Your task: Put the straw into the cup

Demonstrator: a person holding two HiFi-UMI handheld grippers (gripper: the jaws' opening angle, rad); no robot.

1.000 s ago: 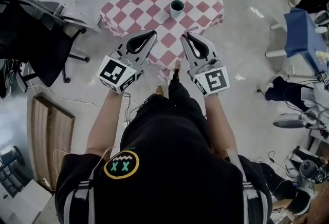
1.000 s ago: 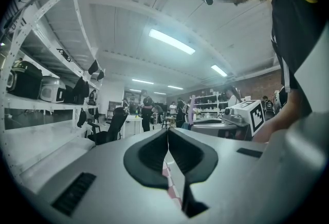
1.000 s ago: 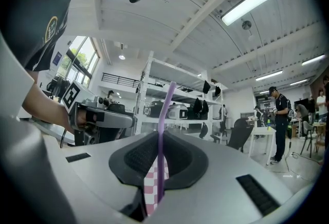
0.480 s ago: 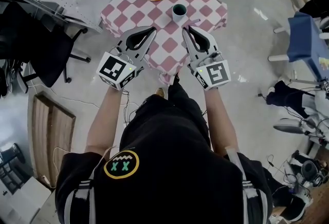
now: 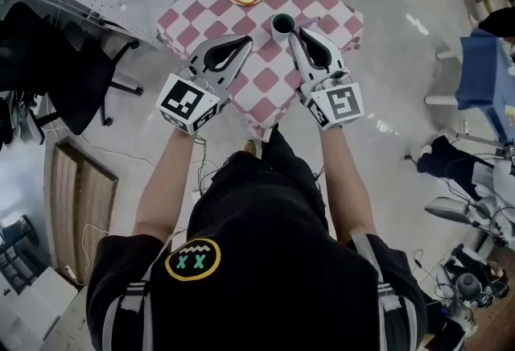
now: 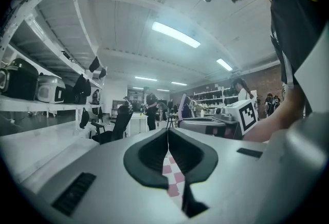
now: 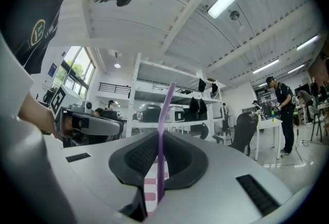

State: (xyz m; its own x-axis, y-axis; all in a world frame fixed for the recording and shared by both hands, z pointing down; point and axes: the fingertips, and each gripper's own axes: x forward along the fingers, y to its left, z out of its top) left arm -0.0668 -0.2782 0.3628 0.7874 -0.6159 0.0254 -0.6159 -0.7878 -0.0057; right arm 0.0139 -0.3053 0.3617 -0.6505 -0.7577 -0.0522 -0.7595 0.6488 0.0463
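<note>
The right gripper [image 7: 160,138] has its fingers clamped on the purple straw [image 7: 165,110], which stands upright between them. Its tip is just beside the cup [image 5: 282,25] on the checkered desk [image 5: 265,80]. The left gripper [image 6: 167,133] hovers over the desk, fingers together and empty.

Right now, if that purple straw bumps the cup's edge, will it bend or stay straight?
Probably it bends a little. The straw is long and thin, and the right gripper pinches it only partway along, so the free end could wobble. It looks light, so it likely won't tip the cup, which stands upright.
</note>
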